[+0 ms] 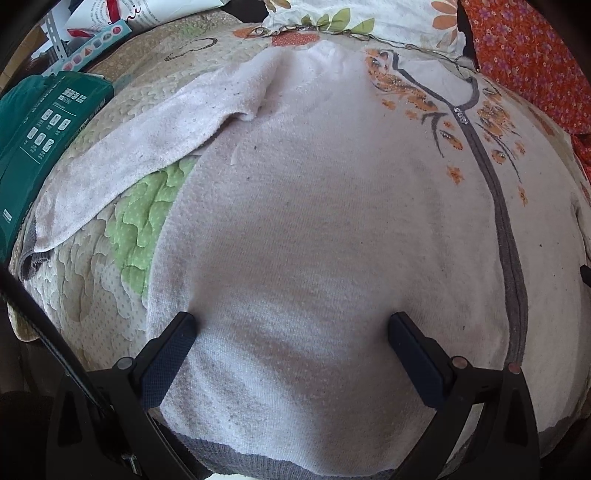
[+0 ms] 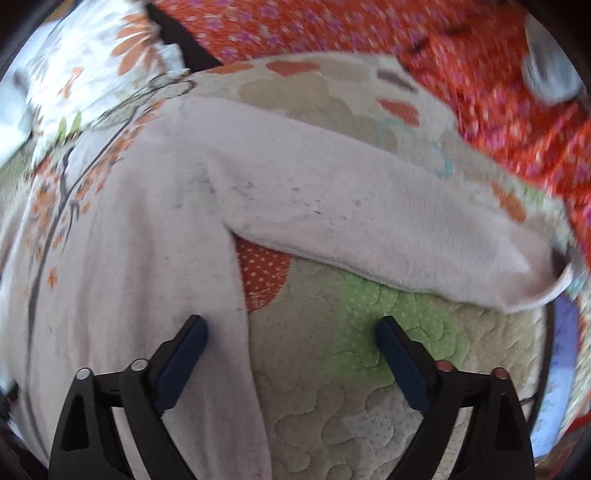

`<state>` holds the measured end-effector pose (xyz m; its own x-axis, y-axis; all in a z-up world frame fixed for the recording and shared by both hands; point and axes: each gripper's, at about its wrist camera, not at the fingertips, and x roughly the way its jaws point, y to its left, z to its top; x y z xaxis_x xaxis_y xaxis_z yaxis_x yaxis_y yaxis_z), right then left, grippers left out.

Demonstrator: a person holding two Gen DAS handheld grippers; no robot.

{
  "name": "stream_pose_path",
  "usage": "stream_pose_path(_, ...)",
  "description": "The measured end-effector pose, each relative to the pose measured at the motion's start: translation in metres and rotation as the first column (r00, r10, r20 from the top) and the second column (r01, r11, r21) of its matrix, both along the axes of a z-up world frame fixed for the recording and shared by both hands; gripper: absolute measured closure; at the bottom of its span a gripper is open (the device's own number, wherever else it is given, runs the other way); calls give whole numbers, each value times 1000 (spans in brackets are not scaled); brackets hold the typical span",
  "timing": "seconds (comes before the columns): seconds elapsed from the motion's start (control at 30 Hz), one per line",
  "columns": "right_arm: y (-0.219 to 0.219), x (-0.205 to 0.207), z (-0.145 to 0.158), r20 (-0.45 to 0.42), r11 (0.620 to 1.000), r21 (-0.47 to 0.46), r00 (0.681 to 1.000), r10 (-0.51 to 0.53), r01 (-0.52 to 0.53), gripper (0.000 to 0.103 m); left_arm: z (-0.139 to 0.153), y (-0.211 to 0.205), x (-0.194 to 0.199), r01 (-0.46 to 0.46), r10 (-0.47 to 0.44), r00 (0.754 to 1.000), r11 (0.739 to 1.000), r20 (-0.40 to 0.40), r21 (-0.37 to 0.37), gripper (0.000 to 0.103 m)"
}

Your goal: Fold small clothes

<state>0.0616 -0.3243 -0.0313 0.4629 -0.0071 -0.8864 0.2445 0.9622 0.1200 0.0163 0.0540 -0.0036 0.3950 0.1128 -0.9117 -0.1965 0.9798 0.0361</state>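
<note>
Straddling the sweater's (image 2: 122,229) side edge, the right hand-held gripper (image 2: 291,332) gapes empty; its sleeve (image 2: 369,225) runs up-right, nearer than the left hand-held gripper (image 1: 291,325), also open.

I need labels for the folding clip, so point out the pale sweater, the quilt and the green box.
pale sweater (image 1: 314,221), left wrist view, middle of body.
quilt (image 2: 369,387), right wrist view, bare stitched patch.
green box (image 1: 44,125), left wrist view, printed face.

A quilt (image 1: 92,280) with green and orange patches is spread underneath; a green box (image 1: 40,136) is seen at its left edge, and an orange floral cloth (image 2: 369,33) beyond it
</note>
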Motion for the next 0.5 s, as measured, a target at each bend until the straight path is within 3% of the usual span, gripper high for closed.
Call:
stream_pose_path(0.23, 0, 3, 0, -13, 1000, 7, 1000, -3, 3, 0, 0, 0, -2, -65, 65, 998, 998, -21, -3, 0)
stream_pose_path(0.43, -6, -10, 17, 12, 998, 53, 999, 33, -33, 12, 4, -2, -3, -146, 146, 989, 989, -24, 20, 0)
stream_pose_path(0.47, -6, -10, 23, 30, 997, 62, 999, 37, -39, 12, 6, -4, -3, -140, 140, 990, 990, -10, 31, 1)
stream_pose_path(0.5, -6, -12, 31, 59, 997, 65, 997, 43, -47, 12, 10, -7, -5, -131, 130, 991, 991, 21, 33, 13)
